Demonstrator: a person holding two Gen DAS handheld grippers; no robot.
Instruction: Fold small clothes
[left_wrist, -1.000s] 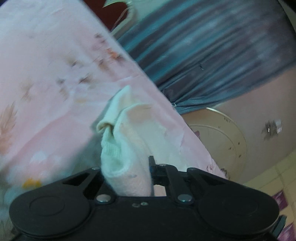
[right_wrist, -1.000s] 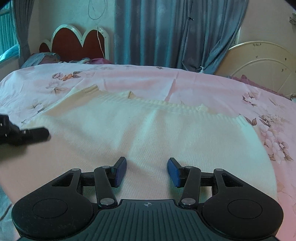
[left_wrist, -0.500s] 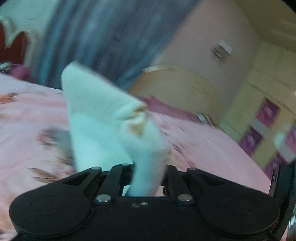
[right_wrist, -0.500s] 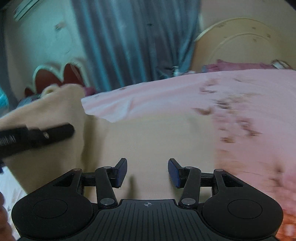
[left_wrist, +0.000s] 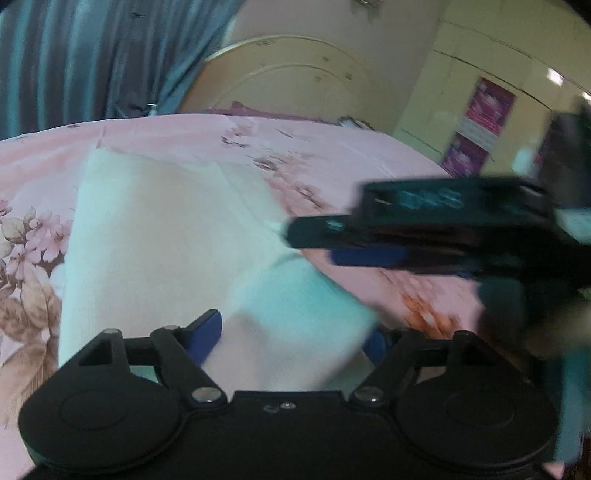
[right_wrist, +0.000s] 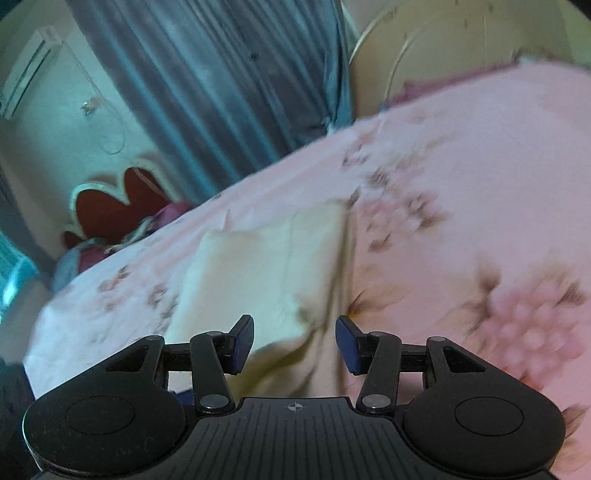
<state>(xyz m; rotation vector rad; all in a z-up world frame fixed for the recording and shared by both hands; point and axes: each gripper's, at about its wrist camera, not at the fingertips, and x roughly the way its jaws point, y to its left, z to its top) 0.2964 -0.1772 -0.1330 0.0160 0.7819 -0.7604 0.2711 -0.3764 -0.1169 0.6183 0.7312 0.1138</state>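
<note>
A cream knit garment (left_wrist: 159, 236) lies folded into a narrow strip on the pink floral bedsheet (left_wrist: 369, 162). My left gripper (left_wrist: 291, 339) hovers low over its near end. Its jaws are opening, and a blurred flap of the garment sits loosely between the blue pads (left_wrist: 208, 330) without being pressed. My right gripper (left_wrist: 369, 243) comes in from the right, just past the garment's right edge. In the right wrist view the right gripper (right_wrist: 295, 343) stands open over the garment (right_wrist: 266, 266), gripping nothing.
A blue curtain (left_wrist: 74, 62) and a cream rounded board (left_wrist: 288, 81) stand behind the bed. A cream wardrobe with purple posters (left_wrist: 487, 107) is at the right. A red scalloped headboard (right_wrist: 118, 206) and pillows lie at the bed's far end.
The left gripper swung the held corner of the garment across and spread its jaws, so the cloth now lies folded over. The right gripper rolled and shifted with its jaws unchanged.
</note>
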